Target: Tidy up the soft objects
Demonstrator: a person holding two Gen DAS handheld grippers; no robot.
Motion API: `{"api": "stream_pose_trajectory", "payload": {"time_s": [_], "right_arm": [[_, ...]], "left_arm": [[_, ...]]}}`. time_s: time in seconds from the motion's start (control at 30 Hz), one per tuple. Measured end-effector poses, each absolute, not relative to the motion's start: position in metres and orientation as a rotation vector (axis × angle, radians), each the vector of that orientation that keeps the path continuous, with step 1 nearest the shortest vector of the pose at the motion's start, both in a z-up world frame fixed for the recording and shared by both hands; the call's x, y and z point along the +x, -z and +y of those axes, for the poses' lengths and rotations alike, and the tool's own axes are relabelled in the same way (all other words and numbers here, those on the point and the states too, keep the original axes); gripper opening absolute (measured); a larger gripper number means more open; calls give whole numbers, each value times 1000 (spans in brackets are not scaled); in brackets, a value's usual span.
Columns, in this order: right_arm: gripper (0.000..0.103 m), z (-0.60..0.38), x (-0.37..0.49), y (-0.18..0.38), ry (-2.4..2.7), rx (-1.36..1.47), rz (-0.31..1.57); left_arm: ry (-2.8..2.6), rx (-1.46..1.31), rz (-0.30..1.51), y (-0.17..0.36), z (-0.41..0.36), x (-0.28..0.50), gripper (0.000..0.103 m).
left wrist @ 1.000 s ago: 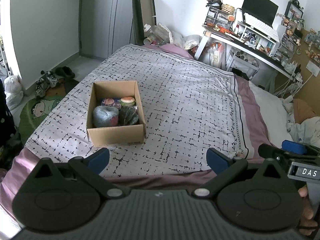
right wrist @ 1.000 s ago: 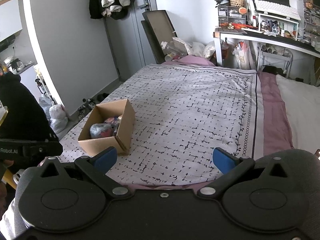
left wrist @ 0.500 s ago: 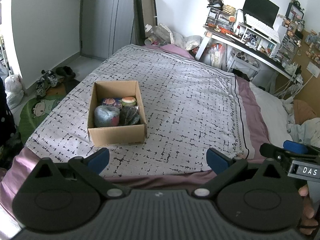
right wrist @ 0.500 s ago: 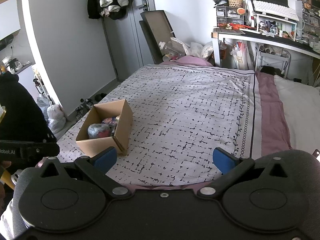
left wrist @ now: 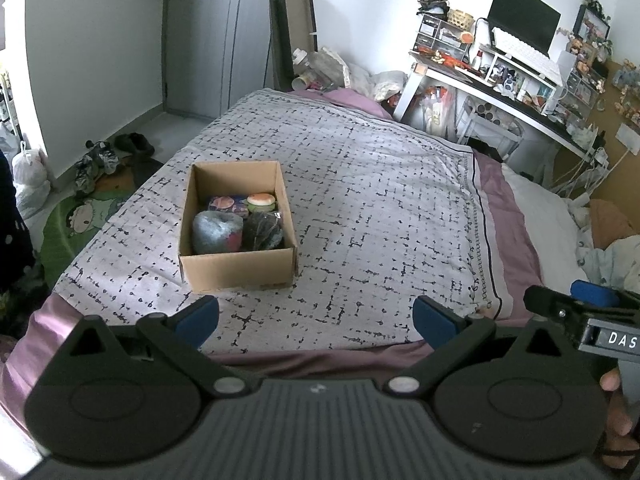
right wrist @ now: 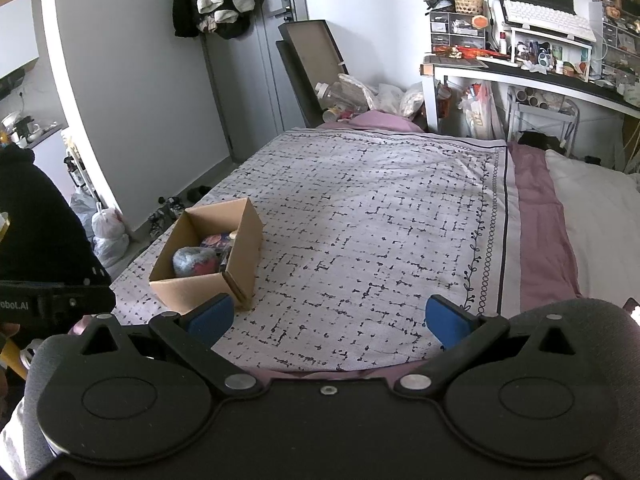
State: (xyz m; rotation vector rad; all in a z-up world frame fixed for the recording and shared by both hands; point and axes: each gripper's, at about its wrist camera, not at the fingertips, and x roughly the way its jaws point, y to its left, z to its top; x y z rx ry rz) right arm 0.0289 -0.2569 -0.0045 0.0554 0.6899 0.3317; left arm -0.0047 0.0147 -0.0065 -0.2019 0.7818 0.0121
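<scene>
An open cardboard box (left wrist: 236, 268) sits on the patterned bedspread (left wrist: 380, 208), left of centre. Inside it lie a grey-blue soft ball (left wrist: 217, 233), a dark bundle (left wrist: 262, 232), a burger-shaped toy (left wrist: 261, 201) and a colourful soft item (left wrist: 228, 204). The box also shows in the right wrist view (right wrist: 240, 256) with the ball (right wrist: 194, 261). My left gripper (left wrist: 316, 318) is open and empty, above the near bed edge in front of the box. My right gripper (right wrist: 328, 320) is open and empty, to the right of the box; it shows in the left wrist view (left wrist: 588, 308).
A cluttered desk (left wrist: 500, 88) with monitor and keyboard stands at the far right. White pillows (right wrist: 592, 216) lie on the bed's right side. Shoes and bags (left wrist: 100, 156) lie on the floor at left. A flat board (right wrist: 316, 68) leans on the far wall.
Both views have shifted slightly, the box sitting a little lower and nearer in the frames. Both grippers stay open and empty.
</scene>
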Motion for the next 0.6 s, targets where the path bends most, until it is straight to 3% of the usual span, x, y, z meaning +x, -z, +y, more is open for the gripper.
{"api": "stream_pose_trajectory", "payload": {"time_s": [0.6], "right_arm": [[103,-254,27,8,-331,48,699]], "left_arm": [[-38,-172,763,2,16,-7,102]]}}
